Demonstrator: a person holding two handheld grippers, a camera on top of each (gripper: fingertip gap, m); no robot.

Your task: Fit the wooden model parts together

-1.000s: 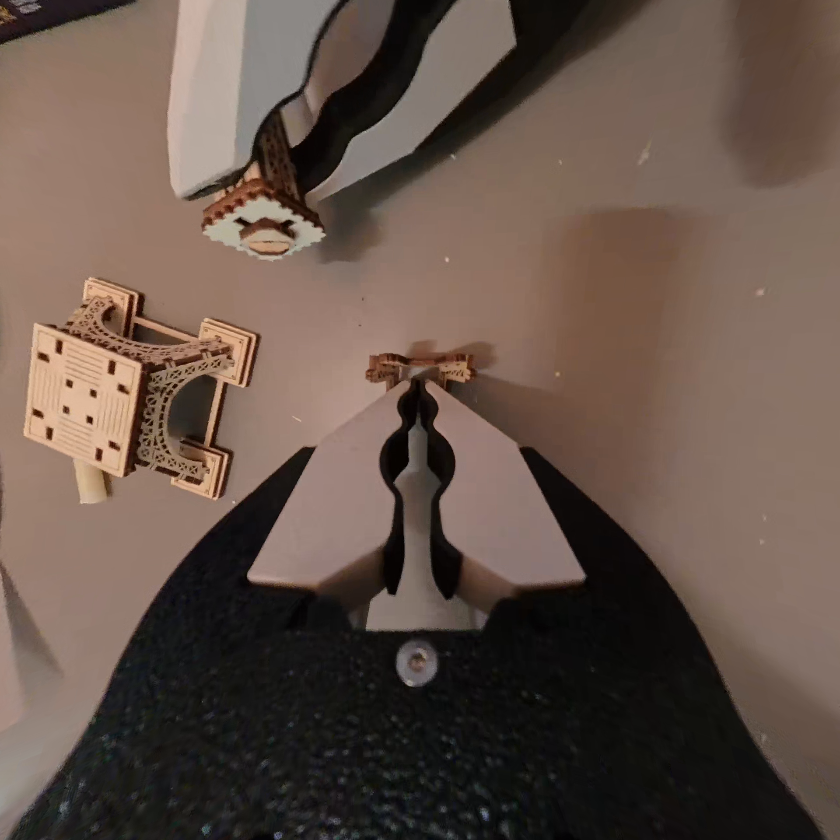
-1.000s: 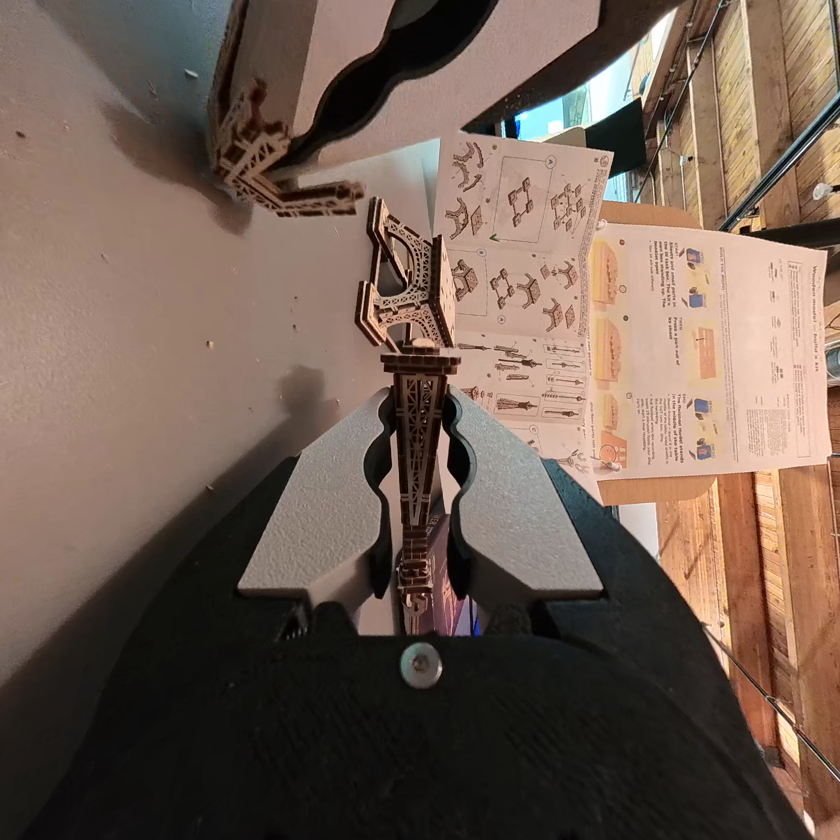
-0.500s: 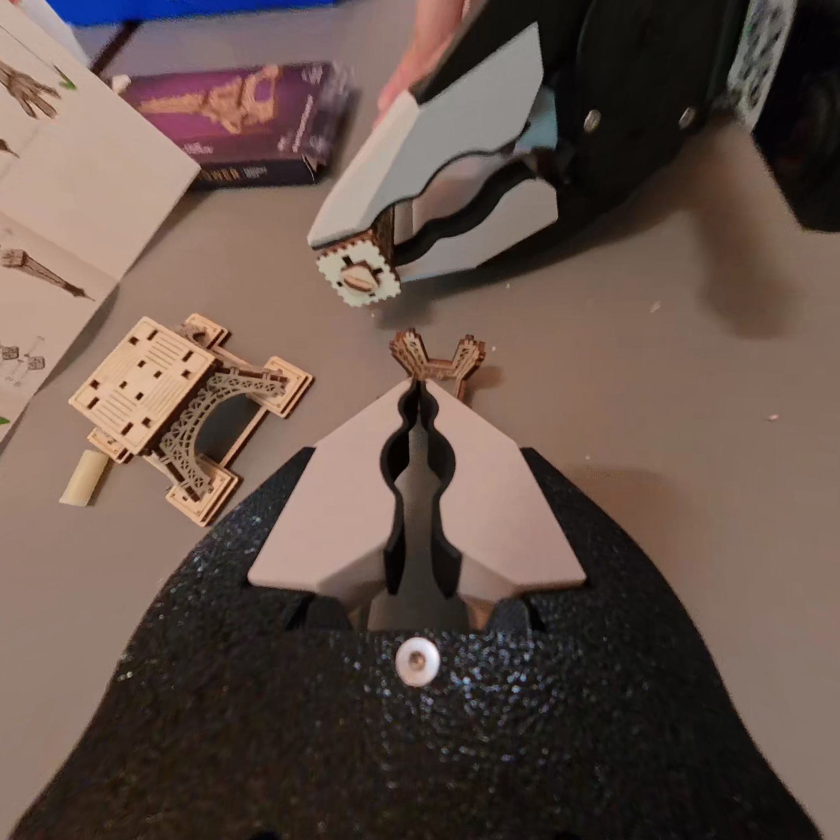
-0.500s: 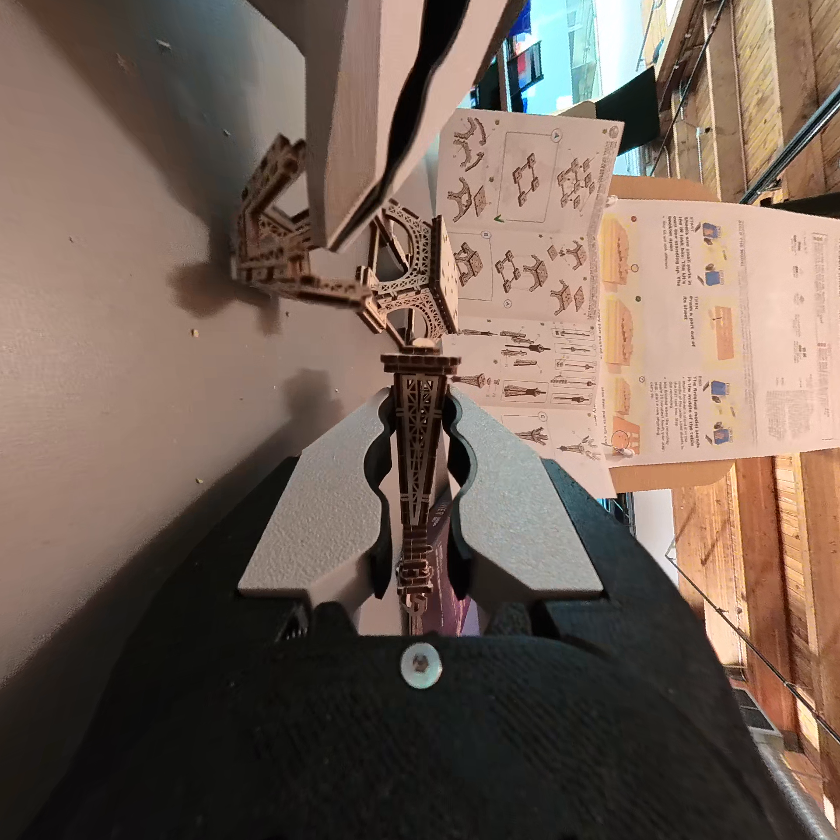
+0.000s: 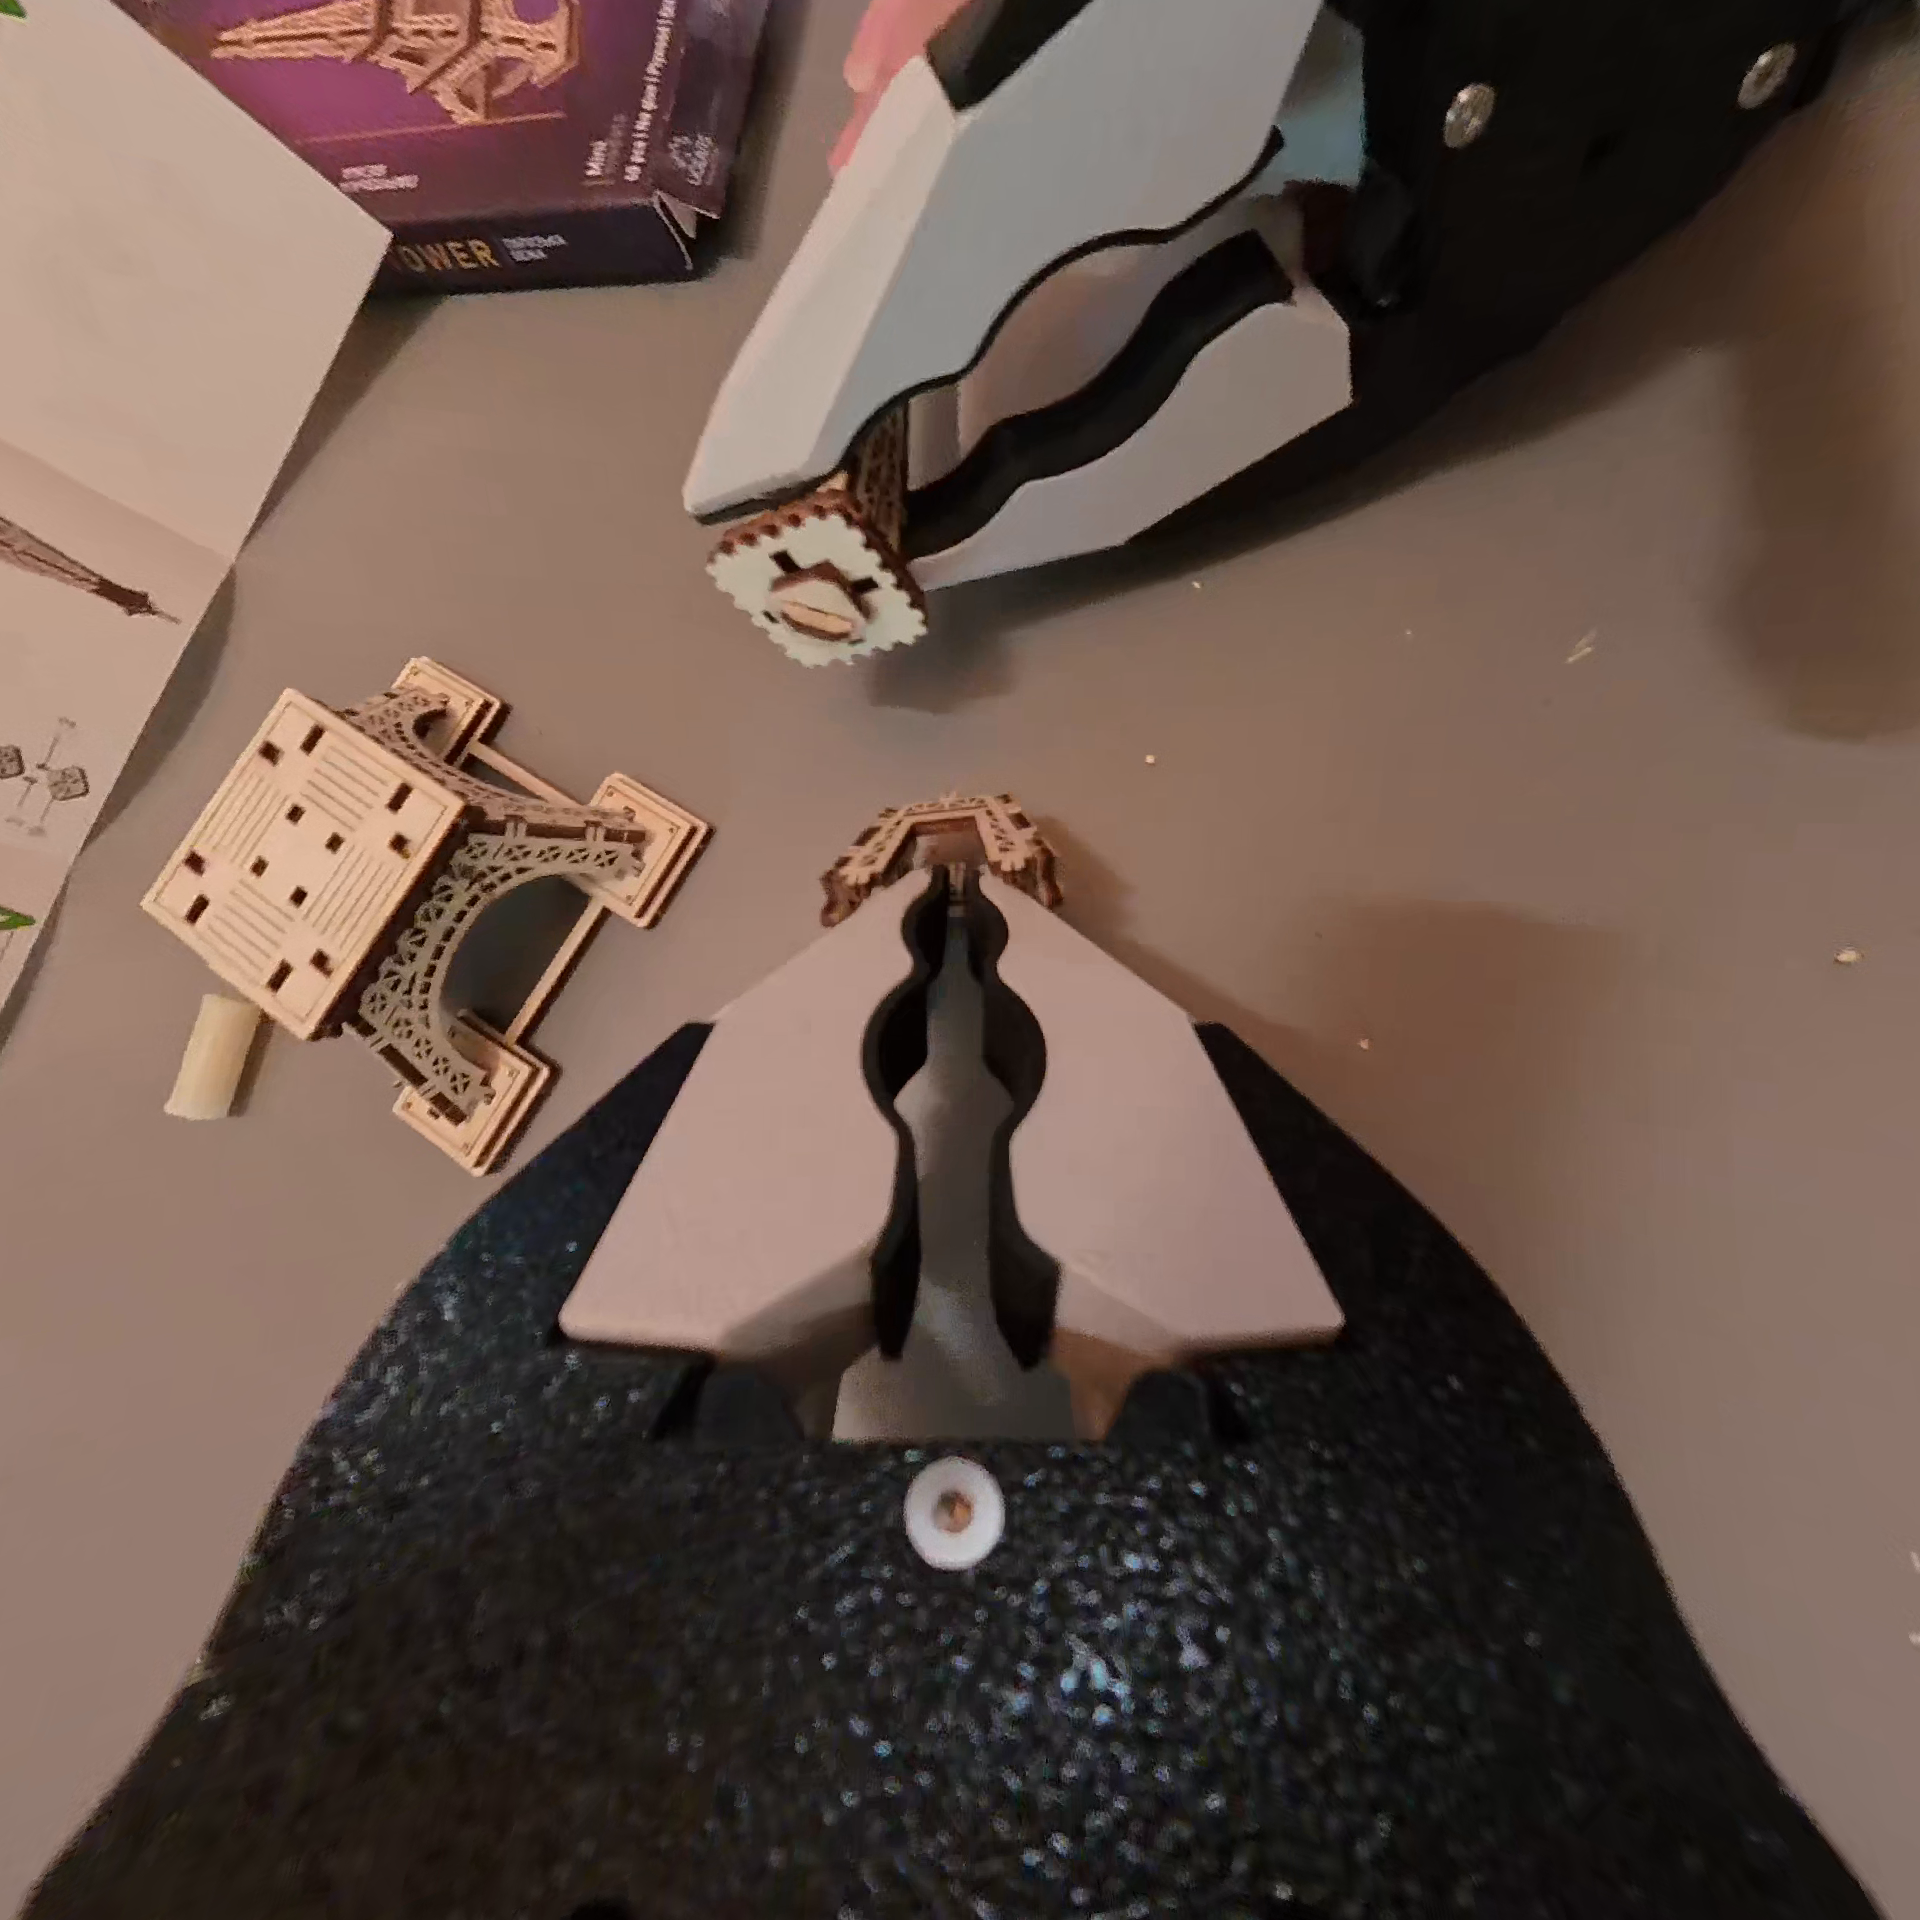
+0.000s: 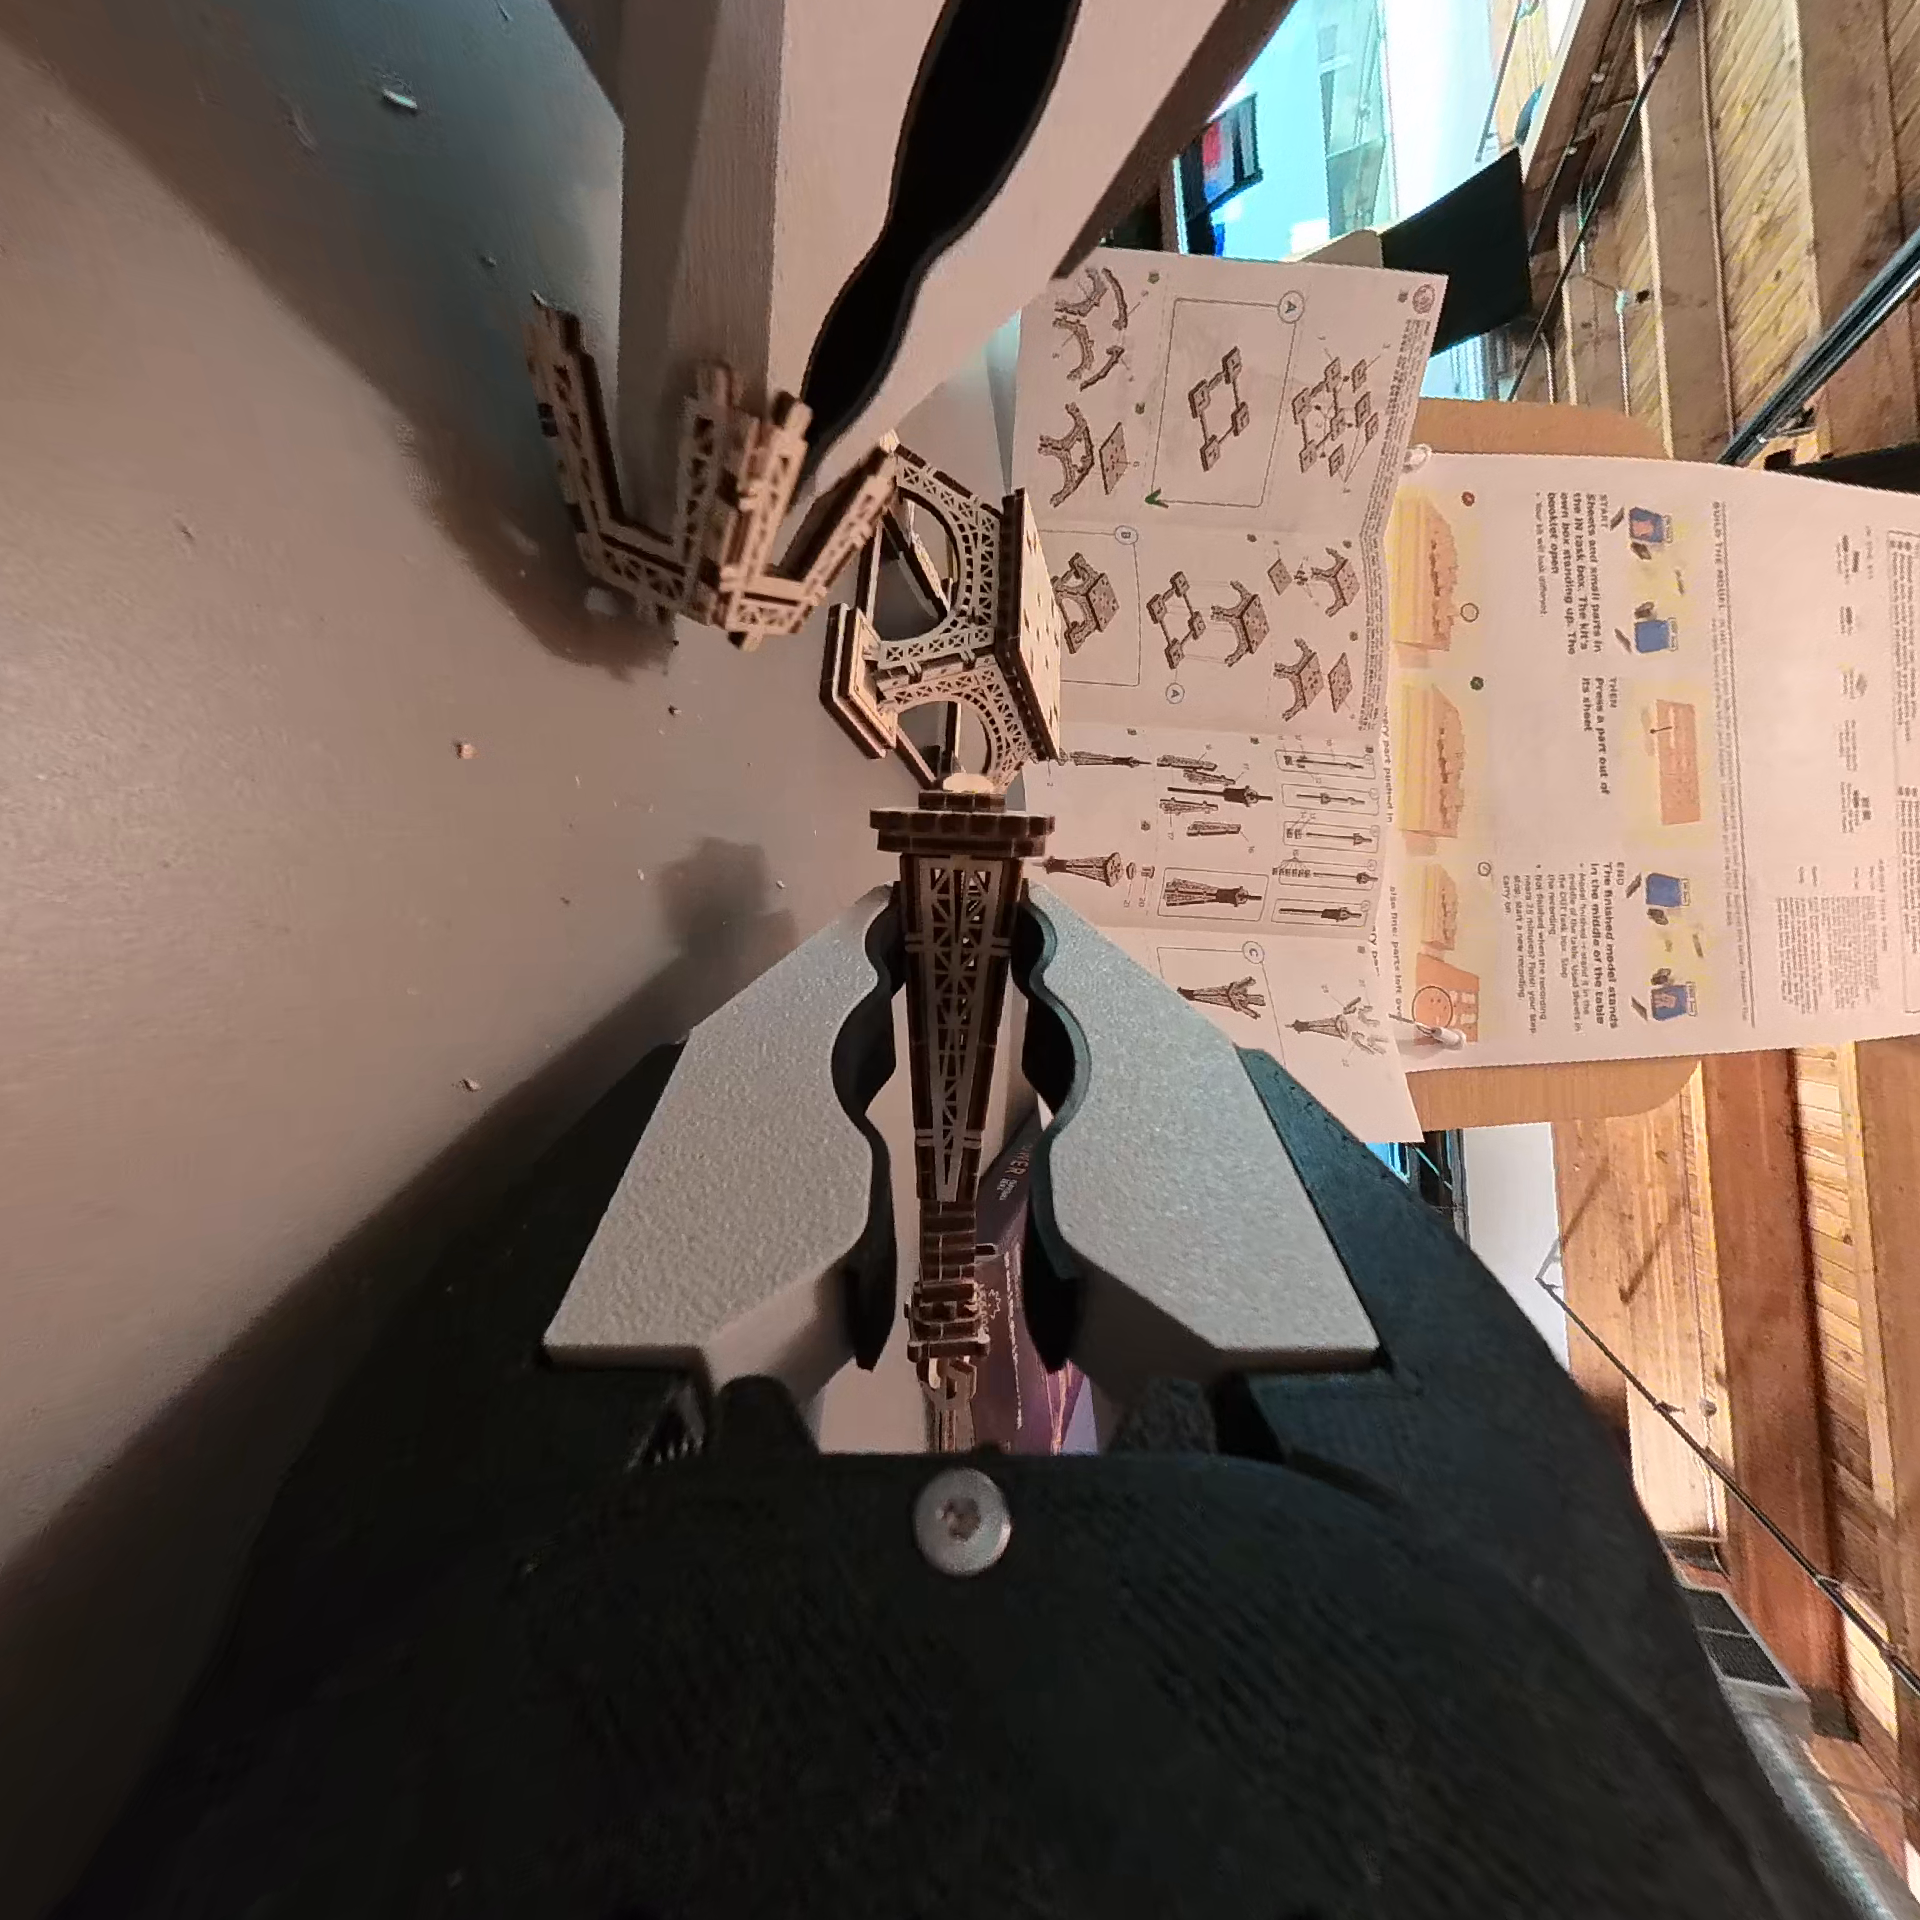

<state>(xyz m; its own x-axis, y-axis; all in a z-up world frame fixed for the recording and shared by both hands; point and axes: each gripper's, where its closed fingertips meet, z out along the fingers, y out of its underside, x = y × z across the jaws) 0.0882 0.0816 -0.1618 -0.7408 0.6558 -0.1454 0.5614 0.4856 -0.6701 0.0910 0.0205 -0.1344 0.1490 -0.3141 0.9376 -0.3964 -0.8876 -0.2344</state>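
Note:
My left gripper (image 5: 951,883) is shut on a small wooden lattice middle section (image 5: 940,847) and holds it just above the grey table (image 5: 1455,831). My right gripper (image 6: 956,914) is shut on the tapered wooden spire (image 6: 951,1018), whose toothed square end plate (image 5: 816,597) faces the left gripper from a short gap away. The arched tower base (image 5: 374,894) lies on the table to the left, free of both grippers. In the right wrist view the left gripper (image 6: 800,447) comes in from the top with the middle section (image 6: 686,530), and the base (image 6: 956,634) is beyond the spire tip.
A purple kit box (image 5: 499,125) and a folded instruction sheet (image 5: 125,312) lie at the far left. A small pale stick (image 5: 213,1055) lies beside the base. More instruction sheets (image 6: 1662,727) lie past the base. Wood crumbs dot the table. Tip to tip, the grippers are about 7 cm apart. Left tips and right tips are each some 15 cm from the small pale stick (image 5: 213,1055).
My left gripper has lifted the middle section off the table and turned it. The right gripper with the spire now sits closer, its end plate facing the middle section. The base has not moved.

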